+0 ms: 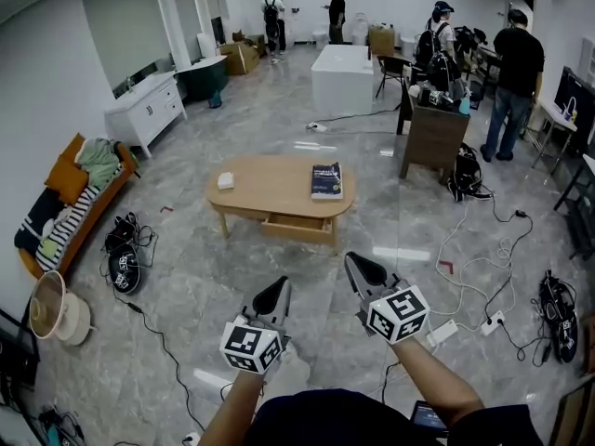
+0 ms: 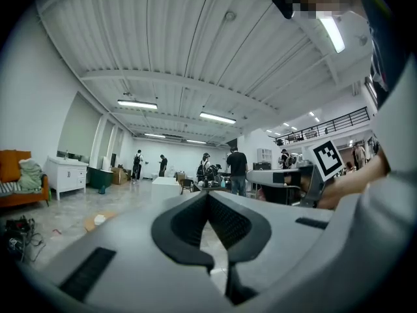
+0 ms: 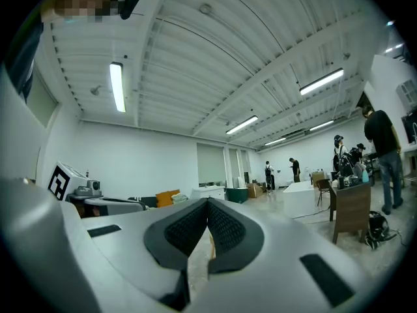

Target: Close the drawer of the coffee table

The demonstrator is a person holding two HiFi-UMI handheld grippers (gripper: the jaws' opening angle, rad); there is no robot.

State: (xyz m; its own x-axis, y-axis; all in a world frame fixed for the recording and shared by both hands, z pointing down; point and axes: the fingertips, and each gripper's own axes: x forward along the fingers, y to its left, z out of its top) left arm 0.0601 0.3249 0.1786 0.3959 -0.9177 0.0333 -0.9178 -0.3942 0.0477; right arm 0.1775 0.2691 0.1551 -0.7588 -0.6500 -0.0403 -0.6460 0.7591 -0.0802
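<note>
Drawer hangs under the front edge of the oval wooden coffee table at the centre of the head view. It looks pulled out toward the camera, well apart from both claws. On the table top there is a dark book on the right side and a small white item on the left. Left claw is at lower centre, above the grey floor. Its jaws meet at the tips with nothing between them. Right claw is just right of it, jaws likewise together and empty. Orange sofa with clothes is at the left edge. White cables lie on the floor at lower right. People stand at upper right.
</note>
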